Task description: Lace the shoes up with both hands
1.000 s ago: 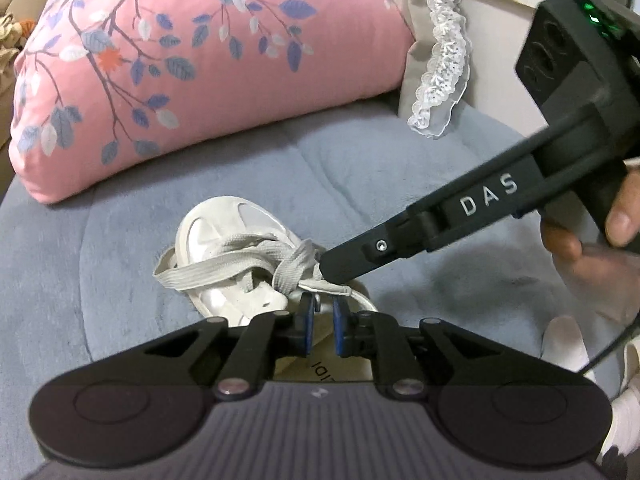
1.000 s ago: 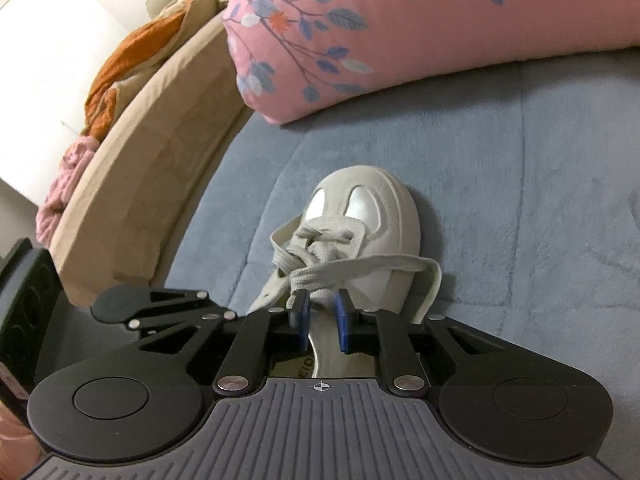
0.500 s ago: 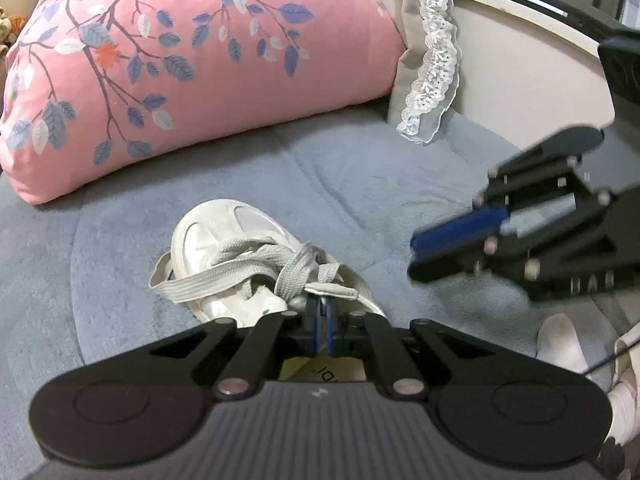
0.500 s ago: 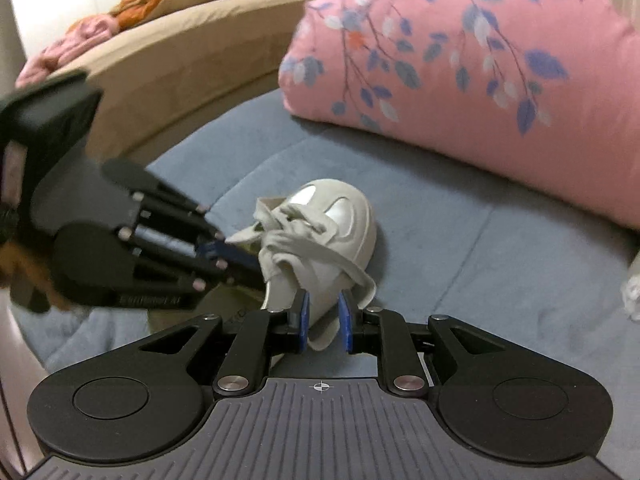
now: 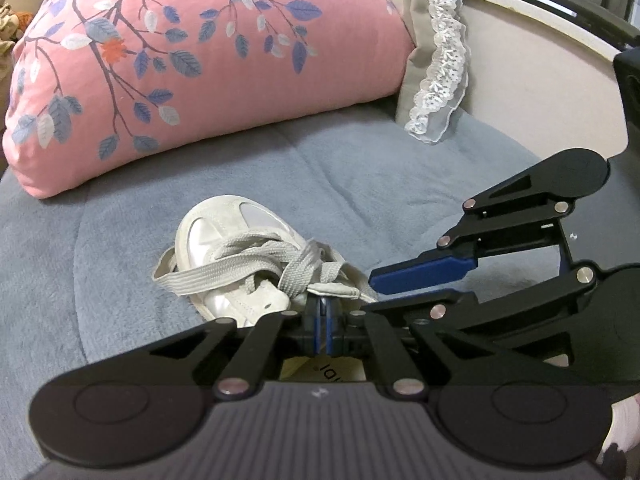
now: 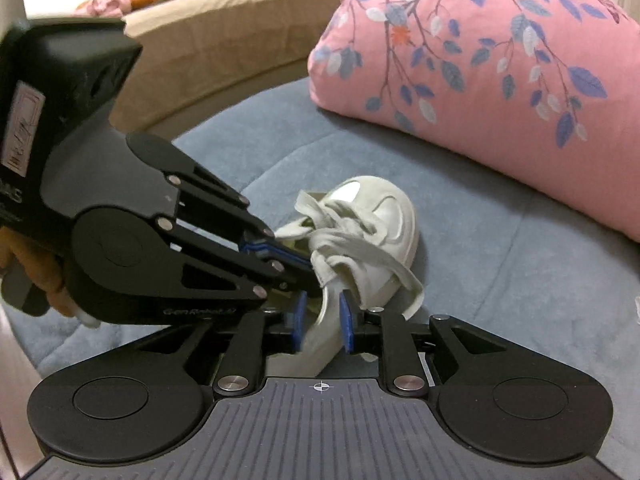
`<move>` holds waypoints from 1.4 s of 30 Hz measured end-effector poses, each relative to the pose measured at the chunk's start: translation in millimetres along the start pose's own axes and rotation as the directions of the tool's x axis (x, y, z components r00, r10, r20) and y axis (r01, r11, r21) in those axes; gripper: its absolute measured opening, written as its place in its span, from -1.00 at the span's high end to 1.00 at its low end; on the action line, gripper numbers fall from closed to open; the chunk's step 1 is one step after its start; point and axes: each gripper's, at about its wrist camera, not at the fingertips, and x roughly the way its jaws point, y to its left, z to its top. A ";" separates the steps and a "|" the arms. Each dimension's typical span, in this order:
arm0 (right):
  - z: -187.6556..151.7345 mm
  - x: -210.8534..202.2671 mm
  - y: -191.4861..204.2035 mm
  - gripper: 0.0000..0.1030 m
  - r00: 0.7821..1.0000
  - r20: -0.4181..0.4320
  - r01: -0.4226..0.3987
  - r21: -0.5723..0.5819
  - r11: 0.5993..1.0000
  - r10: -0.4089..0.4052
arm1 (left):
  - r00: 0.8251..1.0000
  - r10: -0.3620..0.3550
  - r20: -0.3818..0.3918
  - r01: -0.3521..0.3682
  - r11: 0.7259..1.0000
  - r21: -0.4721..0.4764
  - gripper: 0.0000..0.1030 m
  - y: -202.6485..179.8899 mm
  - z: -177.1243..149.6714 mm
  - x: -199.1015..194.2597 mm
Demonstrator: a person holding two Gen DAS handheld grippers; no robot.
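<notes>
Clearly the left claw (image 5: pixel 322 312) pinches the lace (image 5: pixel 248 264); the right claw (image 6: pixel 322 322), apart, could drag the shoe (image 6: pixel 376 216) sideways.

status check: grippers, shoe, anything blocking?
Left gripper shut at the laces, grip unclear. Right gripper open, straddling the shoe edge. Shoe on grey cushion, laces loose. Nothing blocking.

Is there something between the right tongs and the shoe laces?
Nothing visible blocks them. The right tongs stand open right at the shoe, below its laces. The left tongs reach in from the side, shut at the laces.
</notes>
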 end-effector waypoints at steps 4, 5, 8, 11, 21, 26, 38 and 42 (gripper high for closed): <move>-3.4 1.0 -0.3 0.69 0.999 0.012 0.032 0.011 0.999 -0.032 | 0.999 -0.034 -0.012 0.033 0.997 -0.068 0.95 6.2 0.2 4.2; -3.4 1.1 -0.9 0.70 0.999 0.012 0.033 0.017 0.999 -0.033 | 0.998 -0.052 -0.022 0.049 0.994 -0.103 0.95 9.9 0.0 5.7; -2.7 1.0 -3.8 0.70 1.000 0.009 0.023 0.045 0.999 -0.023 | 0.994 -0.096 -0.043 0.086 0.977 -0.195 0.96 19.2 -2.4 9.4; -3.3 0.8 -3.3 0.70 1.000 0.006 0.024 0.040 0.999 -0.025 | 0.993 -0.105 -0.049 0.092 0.971 -0.219 0.96 22.1 -3.1 9.9; -4.6 0.2 -1.7 0.60 0.999 0.013 0.051 0.028 0.998 -0.051 | 0.992 -0.094 -0.081 0.073 0.971 -0.226 0.97 19.1 -7.5 5.6; -4.7 0.7 -2.0 0.61 0.998 0.006 0.064 0.052 0.997 -0.064 | 0.990 -0.097 -0.099 0.073 0.972 -0.222 0.99 18.4 -10.3 7.5; -6.2 2.6 -25.3 0.53 1.000 -0.002 0.003 0.174 0.985 -0.002 | 0.998 -0.053 -0.017 0.053 0.998 -0.019 0.93 1.3 -7.1 0.9; -7.6 3.5 -32.0 0.53 1.000 -0.004 -0.025 0.210 0.977 0.027 | 0.999 -0.049 0.010 0.048 0.998 0.042 0.86 -2.1 -9.2 -0.5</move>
